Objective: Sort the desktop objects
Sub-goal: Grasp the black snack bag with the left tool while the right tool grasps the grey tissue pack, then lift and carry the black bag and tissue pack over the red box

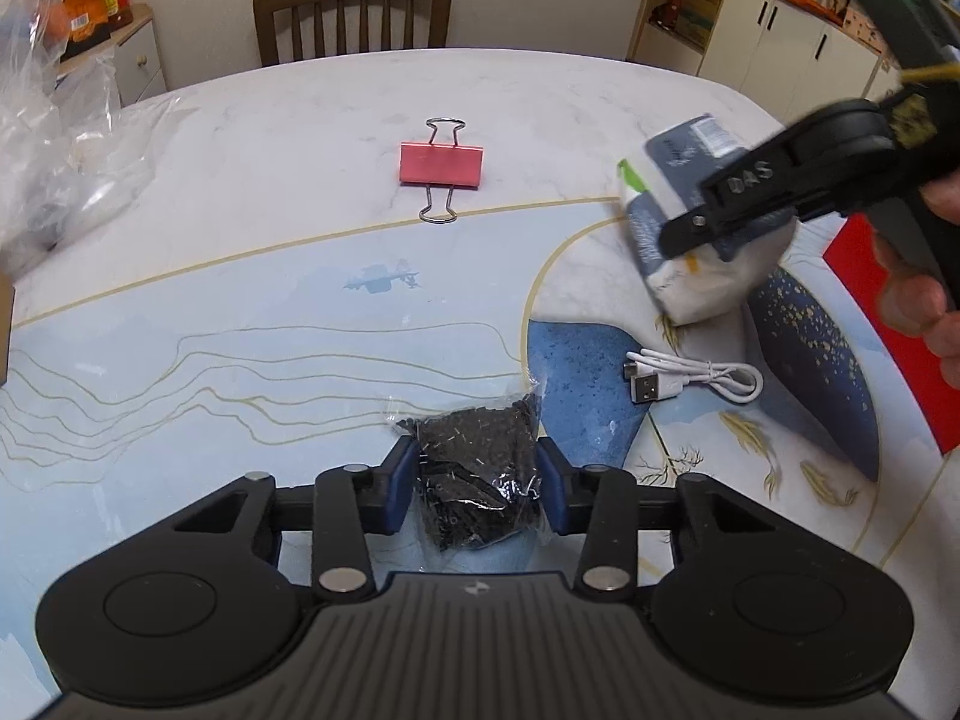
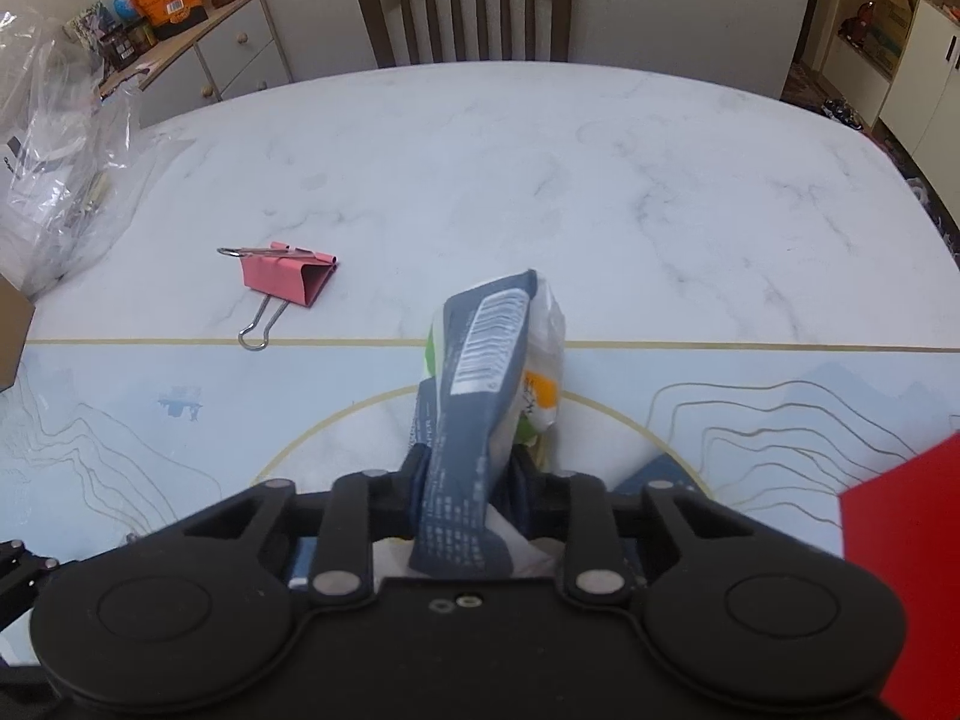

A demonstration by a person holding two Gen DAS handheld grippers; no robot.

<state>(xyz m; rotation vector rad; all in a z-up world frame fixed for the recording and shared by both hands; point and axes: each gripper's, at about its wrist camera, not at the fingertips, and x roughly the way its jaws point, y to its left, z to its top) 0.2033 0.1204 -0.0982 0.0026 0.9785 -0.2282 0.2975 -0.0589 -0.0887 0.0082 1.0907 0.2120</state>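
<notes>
While each tool (image 1: 478, 483) (image 2: 468, 480) pinches a packet, the marbled table (image 2: 600, 180) fronts a wooden chair (image 2: 465, 6).

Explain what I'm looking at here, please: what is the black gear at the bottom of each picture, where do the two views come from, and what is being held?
A person holds a two-finger gripper in each hand, each carrying a forward-looking fisheye camera. The left wrist view shows the left gripper shut on a clear bag of small black pieces. The right wrist view shows the right gripper shut on a tissue pack, which the left view also catches at its right. Loose on the patterned table lie a pink binder clip and a coiled white USB cable.
</notes>
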